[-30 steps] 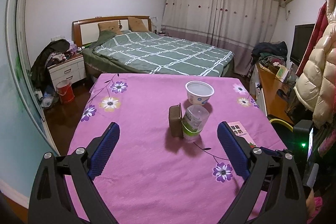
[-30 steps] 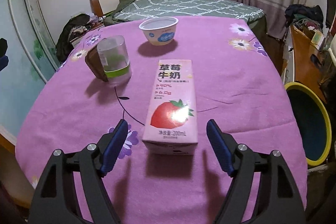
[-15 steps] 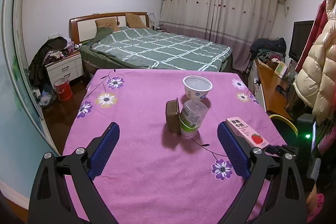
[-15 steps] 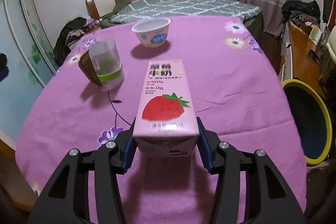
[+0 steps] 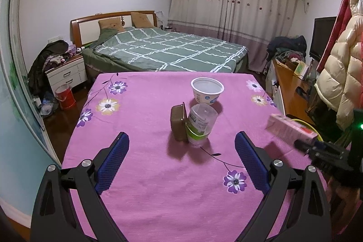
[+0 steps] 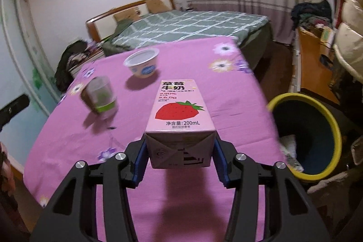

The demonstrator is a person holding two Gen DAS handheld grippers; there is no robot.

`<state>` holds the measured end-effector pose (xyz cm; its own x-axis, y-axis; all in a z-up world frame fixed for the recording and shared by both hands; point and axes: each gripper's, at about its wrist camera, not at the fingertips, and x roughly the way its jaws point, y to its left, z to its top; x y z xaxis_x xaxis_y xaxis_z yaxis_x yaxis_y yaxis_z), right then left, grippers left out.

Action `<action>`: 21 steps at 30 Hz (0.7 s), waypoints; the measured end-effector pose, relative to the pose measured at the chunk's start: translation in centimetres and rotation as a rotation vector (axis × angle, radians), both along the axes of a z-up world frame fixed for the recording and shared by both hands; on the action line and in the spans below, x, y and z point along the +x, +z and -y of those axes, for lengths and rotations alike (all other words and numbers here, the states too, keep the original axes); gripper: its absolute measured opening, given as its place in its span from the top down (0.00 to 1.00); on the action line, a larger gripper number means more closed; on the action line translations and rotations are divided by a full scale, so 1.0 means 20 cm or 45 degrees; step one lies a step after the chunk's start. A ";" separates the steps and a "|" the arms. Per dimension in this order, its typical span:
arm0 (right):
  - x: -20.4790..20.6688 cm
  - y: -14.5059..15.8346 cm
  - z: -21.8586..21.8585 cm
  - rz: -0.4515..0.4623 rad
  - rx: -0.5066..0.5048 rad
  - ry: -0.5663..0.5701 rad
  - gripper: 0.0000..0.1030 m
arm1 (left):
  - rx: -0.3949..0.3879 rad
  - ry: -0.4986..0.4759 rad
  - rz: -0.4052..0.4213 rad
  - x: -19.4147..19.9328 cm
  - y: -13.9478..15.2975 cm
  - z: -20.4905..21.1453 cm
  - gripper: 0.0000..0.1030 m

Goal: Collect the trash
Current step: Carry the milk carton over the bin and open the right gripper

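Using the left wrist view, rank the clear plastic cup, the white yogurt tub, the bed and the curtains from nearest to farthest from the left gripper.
1. Clear plastic cup, mid-table, just ahead of the left gripper, leaning on a brown box.
2. White yogurt tub, farther back on the table, slightly right.
3. Bed, beyond the table's far edge.
4. Curtains, on the back wall behind the bed.

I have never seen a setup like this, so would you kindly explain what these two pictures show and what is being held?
A person holds a two-finger gripper in each hand; each carries a fisheye camera looking along its fingers. The left wrist view shows the left gripper open and empty over a table with a pink flowered cloth. On it stand a white paper bowl, a clear plastic cup with a green band and a small brown tub. The right wrist view shows the right gripper clamping a pink strawberry milk carton, lifted off the cloth beside a yellow-rimmed bin.
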<state>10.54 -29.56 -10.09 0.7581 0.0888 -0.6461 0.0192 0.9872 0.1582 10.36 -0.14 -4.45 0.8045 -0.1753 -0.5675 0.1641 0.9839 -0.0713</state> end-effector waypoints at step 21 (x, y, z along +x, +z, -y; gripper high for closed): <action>0.03 -0.12 0.74 -0.100 -0.086 -0.512 0.41 | 0.051 -0.035 -0.025 0.07 -0.03 0.09 0.10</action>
<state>11.19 -44.32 -12.49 0.6718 -0.2488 -0.6977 0.4147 0.9068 0.0760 11.70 -1.91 -5.09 0.7881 -0.1741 -0.5904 0.1901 0.9811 -0.0356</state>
